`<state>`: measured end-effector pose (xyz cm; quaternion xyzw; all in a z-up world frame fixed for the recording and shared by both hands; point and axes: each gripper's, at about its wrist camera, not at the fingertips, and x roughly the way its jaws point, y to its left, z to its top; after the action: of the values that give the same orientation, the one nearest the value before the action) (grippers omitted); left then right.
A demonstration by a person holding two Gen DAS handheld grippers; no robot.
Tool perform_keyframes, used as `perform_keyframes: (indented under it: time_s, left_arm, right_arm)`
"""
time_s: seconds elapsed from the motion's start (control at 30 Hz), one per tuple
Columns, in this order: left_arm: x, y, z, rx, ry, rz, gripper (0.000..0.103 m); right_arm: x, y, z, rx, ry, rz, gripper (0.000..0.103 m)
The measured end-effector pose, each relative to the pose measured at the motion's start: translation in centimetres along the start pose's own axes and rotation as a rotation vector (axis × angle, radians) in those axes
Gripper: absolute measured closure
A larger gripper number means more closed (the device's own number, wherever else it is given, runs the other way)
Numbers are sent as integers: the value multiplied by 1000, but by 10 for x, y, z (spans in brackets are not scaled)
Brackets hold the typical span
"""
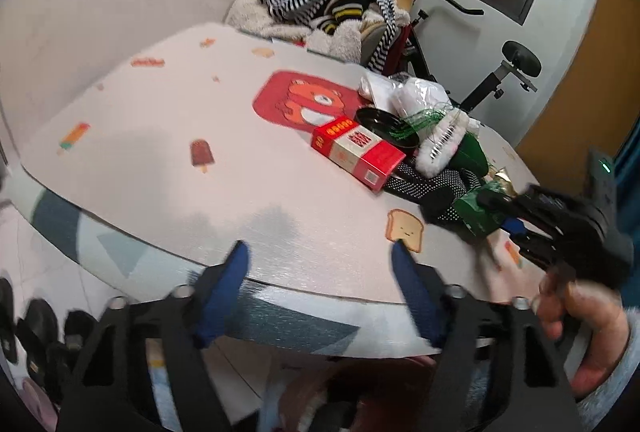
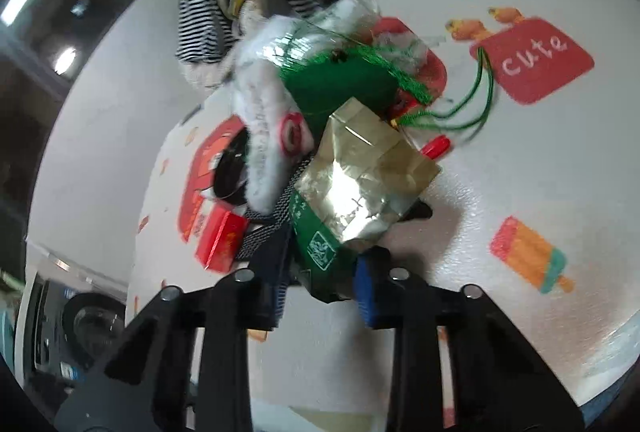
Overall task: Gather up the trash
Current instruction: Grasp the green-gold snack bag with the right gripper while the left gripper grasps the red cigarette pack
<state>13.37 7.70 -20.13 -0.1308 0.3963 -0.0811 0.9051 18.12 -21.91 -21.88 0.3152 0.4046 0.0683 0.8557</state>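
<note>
In the right wrist view a crumpled green and gold foil packet sits between the blue pads of my right gripper, which is shut on its lower green end. The left wrist view shows that same right gripper at the right, gripping the packet above the table's near edge. My left gripper hangs over the front rim of the table, open and holding nothing. A red and white box lies further in, beside a black lid, a white fluffy item and a dotted black cloth.
Striped clothes are piled behind the table, with an exercise bike to the right. A person's hand holds the right gripper. Green strings trail from the heap. A washing machine stands low on the left.
</note>
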Motion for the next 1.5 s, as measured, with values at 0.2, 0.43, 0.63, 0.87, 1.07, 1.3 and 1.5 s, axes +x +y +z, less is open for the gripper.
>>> perform_keyframes:
  time_s: [0.2, 0.43, 0.63, 0.87, 1.07, 1.3, 1.5]
  left_arm:
    - [28, 1, 23, -162, 68, -82, 39]
    - [56, -27, 48, -156, 98, -86, 37]
    - [64, -43, 49, -122, 111, -71, 32]
    - [69, -42, 47, -131, 124, -37, 28]
    - [74, -45, 52, -121, 122, -17, 25]
    - [106, -56, 69, -86, 148, 69, 25]
    - [125, -69, 71, 49, 184, 217, 28]
  right_arm:
    - [-32, -6, -12, -136, -4, 90, 75]
    - [-51, -40, -9, -119, 19, 79, 69]
    - [-61, -76, -1, -91, 17, -17, 68]
    - [-65, -99, 8, -53, 7, -3, 79]
    - [-87, -93, 11, -90, -120, -24, 88]
    - [-97, -83, 10, -170, -162, -34, 88]
    - [-97, -87, 10, -159, -155, -22, 88]
